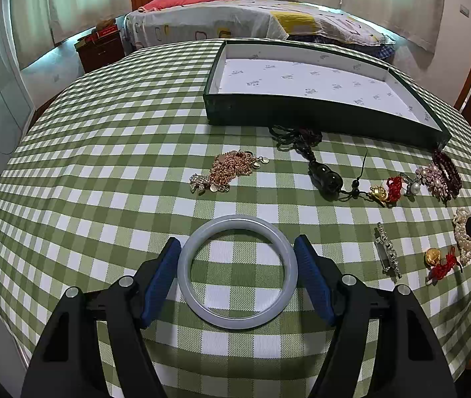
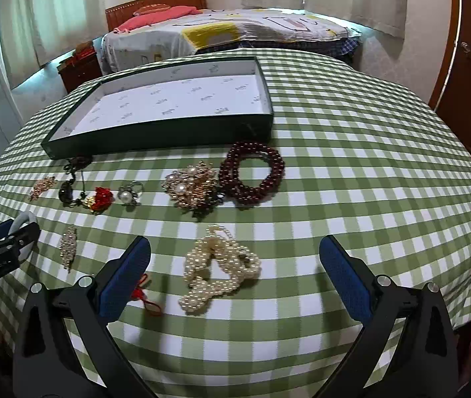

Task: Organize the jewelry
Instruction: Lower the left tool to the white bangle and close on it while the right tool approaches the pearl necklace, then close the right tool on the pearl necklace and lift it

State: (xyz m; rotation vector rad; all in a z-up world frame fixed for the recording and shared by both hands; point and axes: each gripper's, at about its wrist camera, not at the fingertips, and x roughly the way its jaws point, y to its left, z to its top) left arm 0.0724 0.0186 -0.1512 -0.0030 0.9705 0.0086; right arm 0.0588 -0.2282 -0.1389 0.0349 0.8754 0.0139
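A pale jade bangle [image 1: 237, 271] lies on the green checked tablecloth between the fingers of my left gripper [image 1: 237, 243]; the blue pads touch or nearly touch its sides. My right gripper [image 2: 235, 245] is open and empty, spread around a white pearl strand [image 2: 219, 270] on the cloth. A dark green box with a white lining [image 1: 318, 81] stands at the back and holds nothing; it also shows in the right wrist view [image 2: 169, 106].
On the cloth lie a gold chain pile [image 1: 232, 169], a dark pendant on a cord [image 1: 325, 179], red-and-gold charms [image 1: 384, 192], a pearl brooch [image 2: 194, 185], a dark red bead bracelet [image 2: 253, 174], a rhinestone clip [image 2: 68, 243] and a pearl ring [image 2: 129, 194]. A bed stands behind.
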